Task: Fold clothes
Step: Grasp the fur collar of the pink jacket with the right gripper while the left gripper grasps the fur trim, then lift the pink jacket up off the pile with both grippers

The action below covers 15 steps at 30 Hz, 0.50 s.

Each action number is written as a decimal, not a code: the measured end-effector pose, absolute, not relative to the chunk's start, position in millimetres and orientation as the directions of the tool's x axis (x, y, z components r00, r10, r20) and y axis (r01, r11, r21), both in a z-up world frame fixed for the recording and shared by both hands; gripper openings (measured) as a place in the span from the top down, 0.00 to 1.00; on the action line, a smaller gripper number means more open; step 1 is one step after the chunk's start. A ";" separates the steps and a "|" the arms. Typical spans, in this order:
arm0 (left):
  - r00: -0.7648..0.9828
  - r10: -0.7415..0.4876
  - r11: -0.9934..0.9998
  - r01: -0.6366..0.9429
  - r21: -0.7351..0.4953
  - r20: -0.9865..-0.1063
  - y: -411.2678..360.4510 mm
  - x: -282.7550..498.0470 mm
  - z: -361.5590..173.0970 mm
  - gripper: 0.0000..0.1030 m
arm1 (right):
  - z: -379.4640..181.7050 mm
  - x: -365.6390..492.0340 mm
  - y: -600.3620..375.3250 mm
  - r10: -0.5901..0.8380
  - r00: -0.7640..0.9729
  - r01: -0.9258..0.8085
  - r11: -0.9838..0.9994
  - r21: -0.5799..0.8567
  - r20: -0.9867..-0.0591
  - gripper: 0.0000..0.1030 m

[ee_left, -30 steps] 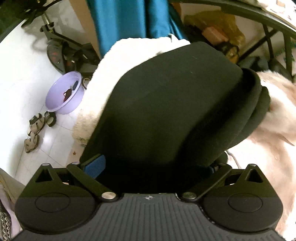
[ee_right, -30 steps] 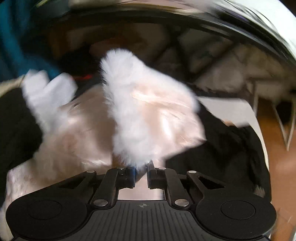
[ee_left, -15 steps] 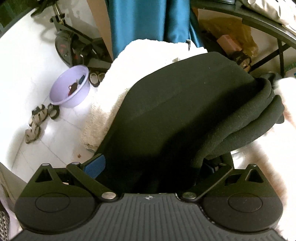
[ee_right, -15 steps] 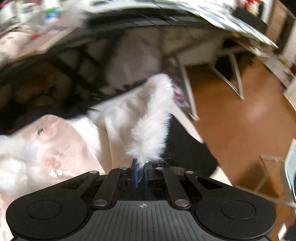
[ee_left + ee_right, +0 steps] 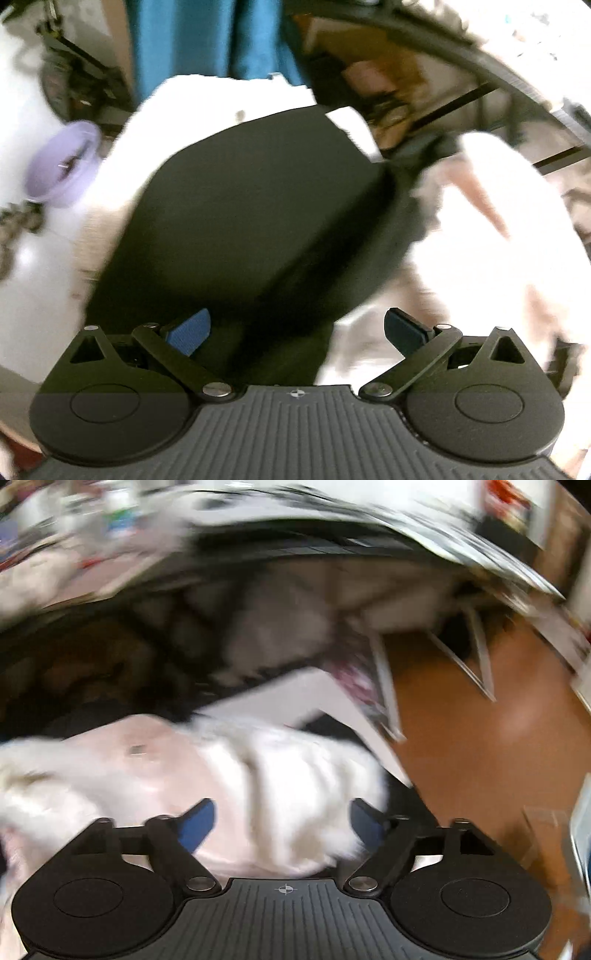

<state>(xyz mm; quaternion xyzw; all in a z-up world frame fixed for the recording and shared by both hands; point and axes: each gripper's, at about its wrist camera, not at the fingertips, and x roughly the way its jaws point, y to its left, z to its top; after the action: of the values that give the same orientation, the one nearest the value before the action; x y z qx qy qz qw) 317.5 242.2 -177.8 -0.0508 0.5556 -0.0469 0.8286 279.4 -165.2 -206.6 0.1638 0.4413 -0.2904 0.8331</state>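
In the left wrist view a folded black garment (image 5: 258, 206) lies on a white fluffy cloth (image 5: 207, 99). My left gripper (image 5: 295, 332) stands open over its near edge; the blue left pad touches the black cloth and the right pad is bare. A pink-and-white fluffy garment (image 5: 509, 229) lies to the right. In the right wrist view that fluffy garment (image 5: 258, 775) lies slack between the fingers of my right gripper (image 5: 282, 823), whose jaws are opening, with neither pad pressing on it. Both views are motion-blurred.
A lilac basin (image 5: 62, 166) and sandals (image 5: 18, 218) sit on the white floor at left. A blue curtain (image 5: 207, 37) hangs behind. In the right wrist view a white surface (image 5: 295, 694) ends at an orange floor (image 5: 480, 738) with metal frame legs (image 5: 480, 657).
My right gripper was shut on the furry edge and now stands wide, with the fluffy garment dropped flat. The black cloth no longer covers the left gripper's right pad, and the left view has shifted.
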 end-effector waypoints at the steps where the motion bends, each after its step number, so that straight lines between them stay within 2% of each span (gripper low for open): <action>1: 0.373 -0.168 0.985 0.030 -0.169 -0.912 238.0 317.9 -178.4 0.00 | -207.0 286.6 -160.2 -0.316 0.464 0.592 0.806 0.025 -0.827 0.19; 4: 0.358 -0.235 0.971 0.050 -0.233 -0.904 221.7 321.6 -183.8 0.00 | -220.1 316.7 -143.6 -0.251 0.484 0.501 0.865 0.030 -0.838 0.16; 6: 0.352 -0.231 0.973 0.068 -0.222 -0.907 208.3 326.7 -189.6 0.00 | -233.4 340.0 -131.7 -0.230 0.462 0.461 0.887 0.010 -0.857 0.16; 7: 0.347 -0.222 0.975 0.072 -0.210 -0.911 202.3 329.3 -192.6 0.00 | -241.0 350.1 -127.9 -0.223 0.442 0.448 0.894 -0.002 -0.869 0.19; 8: 0.342 -0.215 0.977 0.073 -0.202 -0.915 197.5 333.3 -195.1 0.00 | -251.2 356.2 -129.5 -0.223 0.402 0.453 0.891 -0.019 -0.888 0.42; 10: 0.342 -0.219 0.976 0.084 -0.203 -0.914 190.3 337.3 -195.2 0.00 | -264.8 357.6 -138.0 -0.220 0.354 0.472 0.881 -0.030 -0.909 0.82; 13: 0.352 -0.272 0.961 0.143 -0.236 -0.895 180.8 335.8 -187.6 0.01 | -262.8 331.8 -161.9 -0.248 0.369 0.537 0.843 -0.012 -0.896 0.88; 15: 0.340 -0.356 0.931 0.212 -0.298 -0.870 175.6 330.2 -182.4 0.01 | -256.3 308.1 -181.7 -0.304 0.371 0.606 0.796 -0.019 -0.877 0.89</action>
<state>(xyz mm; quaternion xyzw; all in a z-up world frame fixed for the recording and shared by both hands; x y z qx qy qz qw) 330.2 175.6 -182.4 -0.0661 0.5473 -0.1740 0.8160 308.1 -181.7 -256.3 0.1553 0.4860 -0.2795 0.8134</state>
